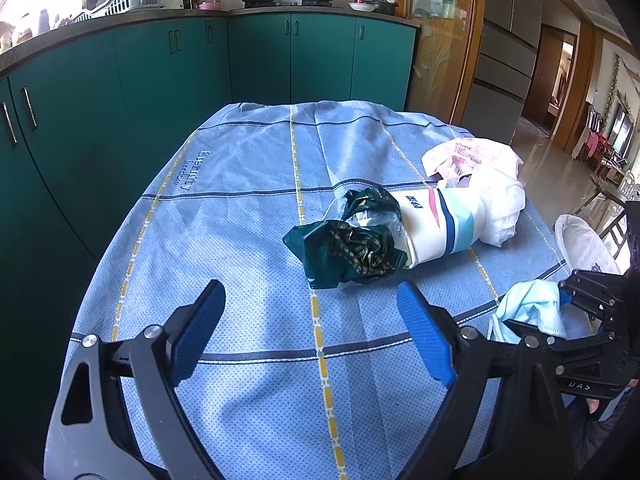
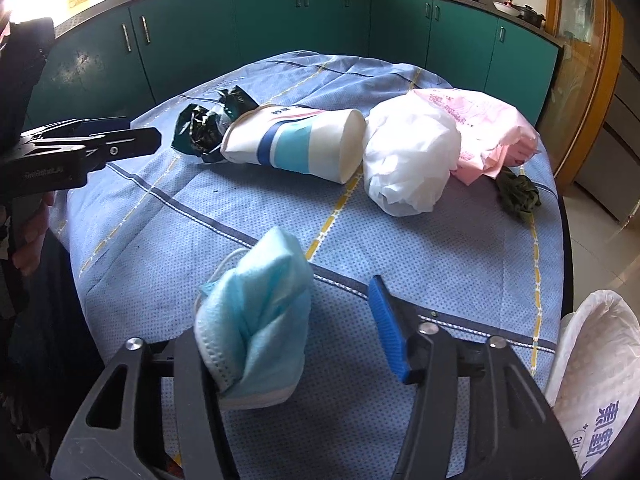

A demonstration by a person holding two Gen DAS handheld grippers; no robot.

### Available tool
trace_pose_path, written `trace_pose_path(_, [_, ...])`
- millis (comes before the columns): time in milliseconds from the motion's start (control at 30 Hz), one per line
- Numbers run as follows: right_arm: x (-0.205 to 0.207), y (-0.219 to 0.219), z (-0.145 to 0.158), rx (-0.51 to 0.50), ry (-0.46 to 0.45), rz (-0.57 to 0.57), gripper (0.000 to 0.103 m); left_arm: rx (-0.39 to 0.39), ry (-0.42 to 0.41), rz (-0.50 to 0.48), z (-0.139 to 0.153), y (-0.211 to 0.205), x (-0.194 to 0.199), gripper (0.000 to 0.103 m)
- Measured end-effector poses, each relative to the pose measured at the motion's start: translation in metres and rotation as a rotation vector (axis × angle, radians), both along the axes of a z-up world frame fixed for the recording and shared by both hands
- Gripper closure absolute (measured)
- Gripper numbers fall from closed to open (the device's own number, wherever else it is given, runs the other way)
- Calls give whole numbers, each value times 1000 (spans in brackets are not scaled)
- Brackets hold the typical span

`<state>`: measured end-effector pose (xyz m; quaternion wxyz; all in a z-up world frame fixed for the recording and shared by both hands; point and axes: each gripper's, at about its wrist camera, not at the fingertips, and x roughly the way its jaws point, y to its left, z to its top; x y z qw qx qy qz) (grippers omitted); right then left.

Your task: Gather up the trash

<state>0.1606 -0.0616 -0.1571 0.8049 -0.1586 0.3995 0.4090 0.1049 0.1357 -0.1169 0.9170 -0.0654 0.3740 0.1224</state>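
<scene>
Face mask: the crumpled blue face mask (image 2: 256, 316) hangs against the left finger of your right gripper (image 2: 296, 320), at the near edge of the table. The jaws stand wide, so it looks draped or caught on that one finger, not pinched. In the left wrist view it shows as a pale blue bundle (image 1: 528, 308) inside that gripper.

Bin bag: a white-lined bin (image 2: 596, 364) sits just off the table edge at your right, near the mask. You have not dropped the mask in yet.

Paper cup: the paper cup (image 2: 300, 140) lies on its side mid-table, with a dark green wrapper (image 2: 200, 128) stuffed at its mouth end and spilling onto the cloth.

White wad: a crumpled white paper wad (image 2: 408, 160) touches the cup's base end.

Pink bag: a pink plastic bag (image 2: 488, 128) lies just behind the wad, touching it.

Green scrap: a small dark green scrap (image 2: 520, 192) rests beside the pink bag, near the far right edge.

Left gripper: your left gripper (image 1: 312, 308) hovers wide open and empty above the blue checked tablecloth (image 1: 248, 208), pointing toward the green wrapper (image 1: 348, 248).

Progress: I judge you are early on; one item is in hand and five are on the table.
</scene>
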Motion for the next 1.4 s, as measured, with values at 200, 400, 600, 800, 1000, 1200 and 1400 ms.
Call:
trace_pose_path(200, [1, -4, 9, 29, -79, -48, 86, -1, 3, -3, -2, 0, 0, 15])
trace_pose_path(400, [23, -28, 22, 98, -134, -253, 87, -4, 7, 0, -4, 0, 0, 15])
trace_pose_path(600, [44, -39, 18, 68, -107, -386, 87, -3, 15, -10, -6, -3, 2, 15])
trace_pose_path(800, [44, -32, 14, 59, -76, -336, 80, -3, 18, -14, -6, -4, 1, 15])
trace_pose_path(1000, [46, -39, 14, 87, -39, -371, 46, -40, -11, -18, -1, 2, -1, 12])
trace_pose_path(1200, [49, -39, 10, 63, -33, -391, 39, -69, -1, -74, -7, -6, 13, 12])
trace_pose_path(1400, [49, -38, 10, 54, -38, -389, 35, -58, 28, -96, -13, 2, 56, 9])
